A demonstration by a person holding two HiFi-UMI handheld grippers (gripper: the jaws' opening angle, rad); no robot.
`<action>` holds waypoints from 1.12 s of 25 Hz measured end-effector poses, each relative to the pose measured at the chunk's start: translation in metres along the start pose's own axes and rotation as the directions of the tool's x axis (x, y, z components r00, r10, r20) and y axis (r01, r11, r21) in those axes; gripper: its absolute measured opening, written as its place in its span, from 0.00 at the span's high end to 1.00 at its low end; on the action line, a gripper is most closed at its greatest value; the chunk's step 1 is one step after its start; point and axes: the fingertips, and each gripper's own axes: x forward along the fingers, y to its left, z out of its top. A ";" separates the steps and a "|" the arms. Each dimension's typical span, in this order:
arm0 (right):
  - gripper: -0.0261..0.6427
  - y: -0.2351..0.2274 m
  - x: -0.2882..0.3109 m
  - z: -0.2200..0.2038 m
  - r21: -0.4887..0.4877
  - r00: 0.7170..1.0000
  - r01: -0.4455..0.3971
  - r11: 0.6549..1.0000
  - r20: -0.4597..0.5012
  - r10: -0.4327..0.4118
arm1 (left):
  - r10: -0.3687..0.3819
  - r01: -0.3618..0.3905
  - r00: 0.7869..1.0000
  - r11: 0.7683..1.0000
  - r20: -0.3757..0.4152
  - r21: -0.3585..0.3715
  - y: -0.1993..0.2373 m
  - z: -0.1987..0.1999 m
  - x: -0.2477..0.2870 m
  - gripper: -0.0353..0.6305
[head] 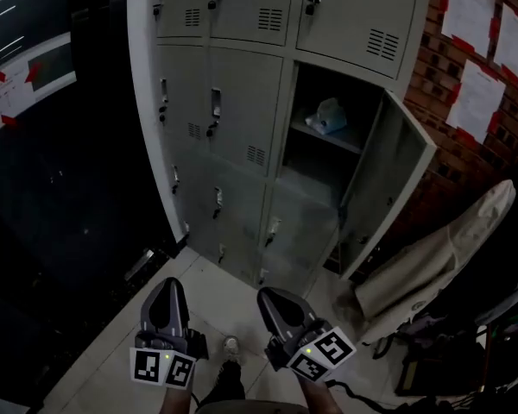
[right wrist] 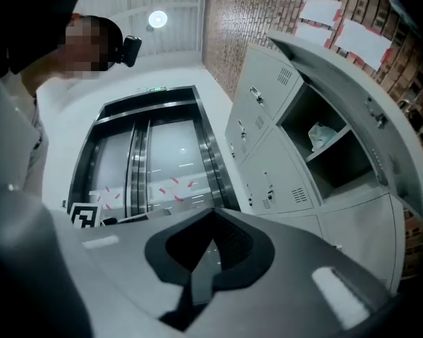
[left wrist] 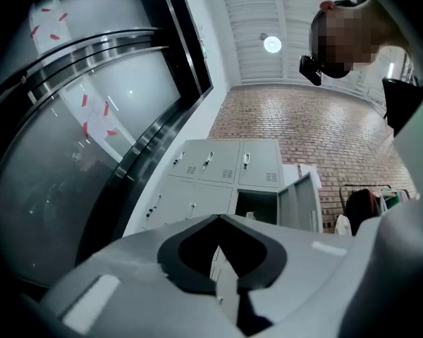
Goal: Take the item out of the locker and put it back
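Observation:
A bank of grey lockers (head: 233, 102) stands ahead, and one compartment has its door (head: 395, 179) swung out to the right. On the shelf inside lies a pale crumpled item (head: 328, 116), also seen in the right gripper view as the item (right wrist: 320, 135). Both grippers hang low in front of the lockers, well short of the open compartment. My left gripper (head: 168, 286) is shut with nothing in it, its tips meeting in its own view (left wrist: 221, 220). My right gripper (head: 268, 297) is likewise shut and empty (right wrist: 211, 214).
A brick wall (head: 453, 76) with white papers (head: 475, 102) runs along the right. A beige cloth (head: 432, 266) drapes over something near the open door. Dark glass doors (head: 43, 145) stand at the left. The person's shoe (head: 231, 348) rests on the tiled floor.

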 end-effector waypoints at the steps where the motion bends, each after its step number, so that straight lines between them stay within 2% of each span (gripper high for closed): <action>1: 0.97 -0.011 0.014 0.003 -0.010 1.000 0.016 1.000 0.002 -0.016 | -0.011 0.011 1.000 1.000 0.000 0.000 0.007 -0.001 0.018 0.94; 5: 0.97 -0.055 0.076 0.020 -0.054 0.998 0.056 0.997 0.013 -0.056 | -0.068 0.068 0.998 0.998 -0.006 -0.014 0.032 -0.006 0.097 0.94; 12: 0.97 -0.114 0.173 0.045 -0.114 0.997 0.067 0.991 0.054 -0.061 | -0.201 0.201 0.979 0.979 0.013 -0.026 0.059 -0.007 0.216 0.94; 19: 0.97 -0.165 0.200 0.045 -0.095 0.989 0.141 0.985 0.053 -0.137 | -0.194 0.194 0.981 0.981 -0.015 -0.029 0.078 -0.021 0.261 0.94; 28: 0.97 -0.193 0.209 0.048 -0.095 0.990 0.136 0.986 0.037 -0.133 | -0.159 0.159 0.987 0.987 -0.008 -0.035 0.088 -0.028 0.281 0.94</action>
